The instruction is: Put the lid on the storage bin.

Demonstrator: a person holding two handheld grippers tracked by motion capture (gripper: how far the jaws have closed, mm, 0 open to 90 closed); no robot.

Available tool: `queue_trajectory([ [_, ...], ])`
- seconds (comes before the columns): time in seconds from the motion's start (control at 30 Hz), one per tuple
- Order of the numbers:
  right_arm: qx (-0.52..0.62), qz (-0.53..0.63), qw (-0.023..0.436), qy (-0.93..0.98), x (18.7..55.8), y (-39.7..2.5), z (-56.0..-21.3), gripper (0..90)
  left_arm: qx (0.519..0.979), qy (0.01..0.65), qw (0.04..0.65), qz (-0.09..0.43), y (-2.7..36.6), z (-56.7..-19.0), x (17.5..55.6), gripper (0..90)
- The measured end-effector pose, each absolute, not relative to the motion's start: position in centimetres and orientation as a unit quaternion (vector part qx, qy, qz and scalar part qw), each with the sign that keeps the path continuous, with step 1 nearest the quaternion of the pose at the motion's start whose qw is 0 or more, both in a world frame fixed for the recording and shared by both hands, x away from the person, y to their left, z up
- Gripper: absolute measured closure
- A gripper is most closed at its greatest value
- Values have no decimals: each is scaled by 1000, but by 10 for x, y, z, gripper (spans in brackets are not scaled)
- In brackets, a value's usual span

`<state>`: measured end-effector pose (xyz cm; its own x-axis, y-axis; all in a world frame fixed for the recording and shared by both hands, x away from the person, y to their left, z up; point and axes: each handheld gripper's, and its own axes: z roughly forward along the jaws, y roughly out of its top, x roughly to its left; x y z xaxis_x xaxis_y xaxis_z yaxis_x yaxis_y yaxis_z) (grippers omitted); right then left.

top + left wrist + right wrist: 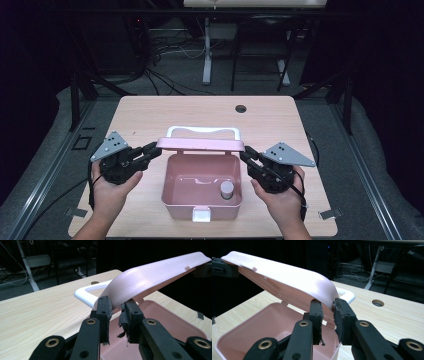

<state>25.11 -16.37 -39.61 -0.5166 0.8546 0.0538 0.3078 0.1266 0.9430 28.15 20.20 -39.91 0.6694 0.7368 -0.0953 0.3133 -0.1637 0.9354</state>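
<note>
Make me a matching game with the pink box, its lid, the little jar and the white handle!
Things:
1. lid
2. little jar
3. white handle
4. white latch

Places or states:
A. standing inside the pink box
B. on the box's front wall, nearest the person
C. lifted, pinched at each end by the left hand-held gripper and the right hand-held gripper
D. behind the lid, on its far side

Pairs: 1-C, 2-A, 3-D, 4-B
</note>
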Motion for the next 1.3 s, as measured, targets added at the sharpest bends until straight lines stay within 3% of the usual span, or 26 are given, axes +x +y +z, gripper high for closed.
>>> queue_trajectory([
  [1.3,410,506,237,721,234,-168,-410,736,748,352,534,178,206,-415,260,741],
])
